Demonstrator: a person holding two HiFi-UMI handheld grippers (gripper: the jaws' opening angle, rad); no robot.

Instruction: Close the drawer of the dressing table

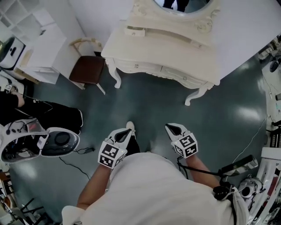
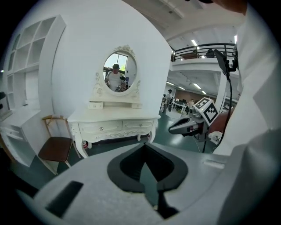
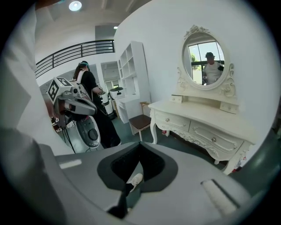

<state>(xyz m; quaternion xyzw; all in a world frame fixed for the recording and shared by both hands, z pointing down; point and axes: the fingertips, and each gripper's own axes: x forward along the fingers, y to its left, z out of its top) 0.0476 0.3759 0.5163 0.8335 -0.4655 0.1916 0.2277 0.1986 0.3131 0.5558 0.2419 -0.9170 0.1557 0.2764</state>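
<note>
The cream dressing table (image 1: 162, 44) with an oval mirror (image 1: 180, 5) stands against the wall, well ahead of both grippers. Its two front drawers (image 2: 116, 126) look flush with the front. A small drawer (image 1: 135, 30) on the top shelf, left of the mirror, seems to stick out a little. My left gripper (image 1: 127, 132) and right gripper (image 1: 170, 128) are side by side over the dark floor, pointing at the table. Both have their jaws together and hold nothing. The table also shows in the left gripper view (image 2: 114, 118) and the right gripper view (image 3: 206, 121).
A brown-seated chair (image 1: 88, 69) stands left of the table beside a white shelf unit (image 1: 39, 48). A white machine (image 1: 44, 143) with cables and a person in black (image 1: 26, 110) are at the left. More equipment (image 1: 263, 176) lines the right edge.
</note>
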